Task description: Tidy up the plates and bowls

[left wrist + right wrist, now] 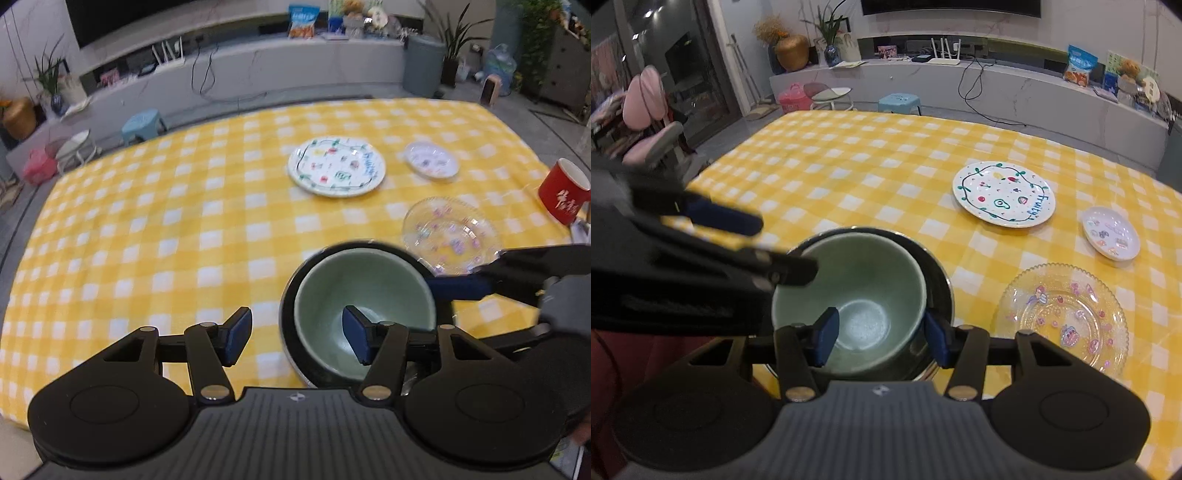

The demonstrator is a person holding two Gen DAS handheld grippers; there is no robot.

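A pale green bowl (364,280) (857,273) sits nested in a dark metal bowl (369,244) (940,271) on the yellow checked tablecloth (166,221). My left gripper (295,339) (785,245) is open: one pad hangs inside the green bowl, the other outside over the cloth, neither pressing the rims between them. My right gripper (881,339) (454,275) straddles the green bowl's opposite wall. Its inner pad hangs free inside the bowl, its outer pad lies close against the outer wall, and it is open. A fruit-pattern plate (337,167) (1004,194), a small white plate (431,161) (1111,232) and a clear glass plate (450,232) (1062,314) lie apart beyond.
A red mug (561,192) stands at the table's right edge in the left wrist view. Past the far edge stand a blue stool (899,102) and a low grey TV bench (1015,85) with cables and packets.
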